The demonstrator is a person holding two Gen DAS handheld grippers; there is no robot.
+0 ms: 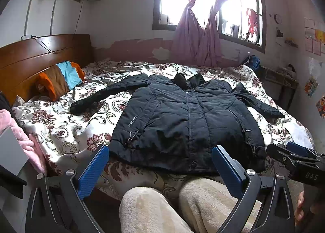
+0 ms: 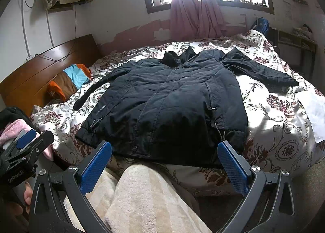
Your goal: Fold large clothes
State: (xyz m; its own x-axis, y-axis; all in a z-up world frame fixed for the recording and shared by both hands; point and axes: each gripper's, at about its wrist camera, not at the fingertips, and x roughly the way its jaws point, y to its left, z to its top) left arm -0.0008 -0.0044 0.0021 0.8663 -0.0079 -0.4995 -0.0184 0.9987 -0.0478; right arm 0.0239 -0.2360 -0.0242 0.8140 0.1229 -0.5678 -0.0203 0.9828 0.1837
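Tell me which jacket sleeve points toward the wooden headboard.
The sleeve on the image-left of the black jacket, stretched toward the headboard. The other sleeve runs away from it.

Blown-out daylight floods through the window [image 1: 209, 3], room dimmer, fisheye bending and darkening the corners.

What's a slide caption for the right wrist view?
Open right tool poised before a black zipped padded jacket spread flat, sleeves out, on a floral-quilted bed.

The black padded jacket [image 1: 189, 115] lies flat, zipped, front up on the floral bedspread [image 1: 67, 129], sleeves spread outward.
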